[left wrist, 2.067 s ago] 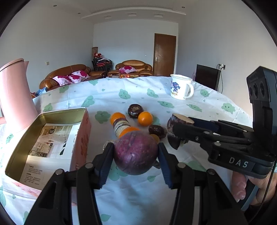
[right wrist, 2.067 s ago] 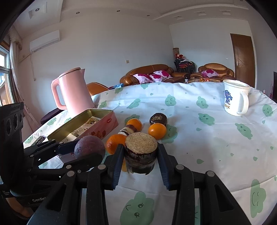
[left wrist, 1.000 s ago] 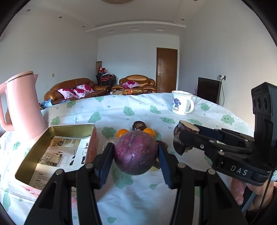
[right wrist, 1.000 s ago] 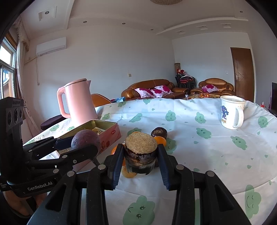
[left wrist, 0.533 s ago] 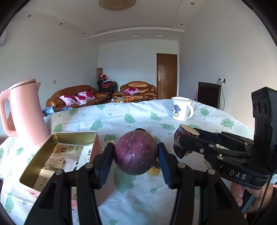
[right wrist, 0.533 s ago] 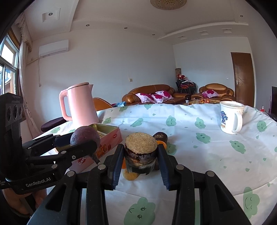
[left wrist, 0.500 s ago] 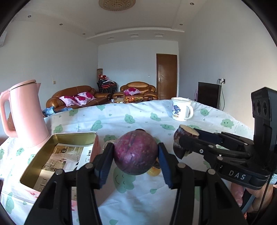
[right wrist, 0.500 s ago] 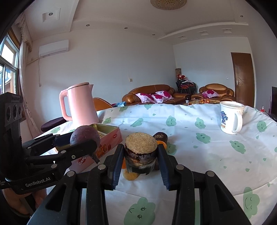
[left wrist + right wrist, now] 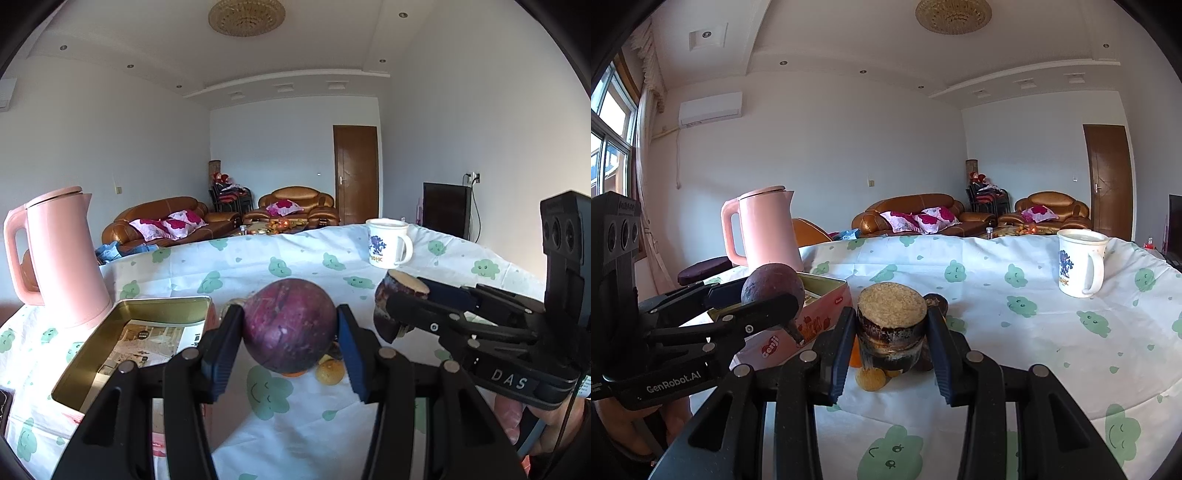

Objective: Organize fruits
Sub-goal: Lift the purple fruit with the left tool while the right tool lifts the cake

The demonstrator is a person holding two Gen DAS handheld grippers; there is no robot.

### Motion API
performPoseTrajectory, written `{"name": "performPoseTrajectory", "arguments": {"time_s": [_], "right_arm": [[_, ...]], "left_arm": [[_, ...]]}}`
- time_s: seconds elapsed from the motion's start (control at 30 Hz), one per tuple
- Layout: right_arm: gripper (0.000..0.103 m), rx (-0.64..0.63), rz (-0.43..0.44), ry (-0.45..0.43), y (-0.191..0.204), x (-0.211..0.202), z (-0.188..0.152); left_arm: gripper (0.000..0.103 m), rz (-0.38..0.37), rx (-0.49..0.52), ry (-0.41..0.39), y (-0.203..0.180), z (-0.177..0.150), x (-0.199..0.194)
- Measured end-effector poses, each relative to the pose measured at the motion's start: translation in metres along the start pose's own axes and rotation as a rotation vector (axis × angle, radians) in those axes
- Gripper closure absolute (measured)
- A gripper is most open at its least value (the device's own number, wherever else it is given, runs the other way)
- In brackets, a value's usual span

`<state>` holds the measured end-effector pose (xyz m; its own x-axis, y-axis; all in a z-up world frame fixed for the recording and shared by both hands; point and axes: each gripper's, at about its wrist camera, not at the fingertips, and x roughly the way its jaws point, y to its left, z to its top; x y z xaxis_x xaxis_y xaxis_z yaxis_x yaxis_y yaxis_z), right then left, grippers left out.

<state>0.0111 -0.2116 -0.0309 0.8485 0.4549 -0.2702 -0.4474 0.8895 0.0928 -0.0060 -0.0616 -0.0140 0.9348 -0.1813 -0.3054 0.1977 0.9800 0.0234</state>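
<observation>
My left gripper point(image 9: 290, 332) is shut on a round purple fruit point(image 9: 290, 325) and holds it in the air above the table; it also shows in the right wrist view point(image 9: 772, 283). My right gripper point(image 9: 892, 328) is shut on a dark cut fruit half with a tan flat top point(image 9: 892, 314), also lifted; it shows in the left wrist view point(image 9: 400, 295). An open gold tin box point(image 9: 110, 354) stands at the left, beside and below the purple fruit. A few small orange and dark fruits point(image 9: 871, 378) lie on the cloth under the grippers, mostly hidden.
A pink kettle point(image 9: 59, 254) stands behind the tin at far left. A white mug point(image 9: 1080, 262) stands at the far right of the table. The table has a white cloth with green cloud prints point(image 9: 1015, 332). Sofas and a door are beyond.
Both grippers have risen with their fruits; the loose fruits on the cloth have dropped lower in view and are now mostly hidden behind the held fruits.
</observation>
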Motion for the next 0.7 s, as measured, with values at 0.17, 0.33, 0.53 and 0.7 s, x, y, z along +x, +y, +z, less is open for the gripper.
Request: {"name": "performPoseTrajectory", "arguments": {"time_s": [0.17,0.33,0.53,0.7], "right_arm": [[0.062,-0.014,-0.002,-0.021,0.003,-0.004,0.001],[0.062,-0.025,0.005,-0.043,0.007,-0.008,0.003],[0.062,-0.039,0.018,-0.039,0.013,-0.005,0.014],[0.062,-0.057,0.030,-0.034,0.020,0.002,0.020]], "left_arm": [[0.051,0.009,0.000,-0.016,0.002,0.001,-0.003],[0.051,0.019,0.007,-0.028,0.003,0.002,-0.004],[0.051,0.037,-0.001,-0.027,0.010,0.004,-0.005],[0.051,0.052,-0.015,-0.028,0.019,0.009,-0.005]]}}
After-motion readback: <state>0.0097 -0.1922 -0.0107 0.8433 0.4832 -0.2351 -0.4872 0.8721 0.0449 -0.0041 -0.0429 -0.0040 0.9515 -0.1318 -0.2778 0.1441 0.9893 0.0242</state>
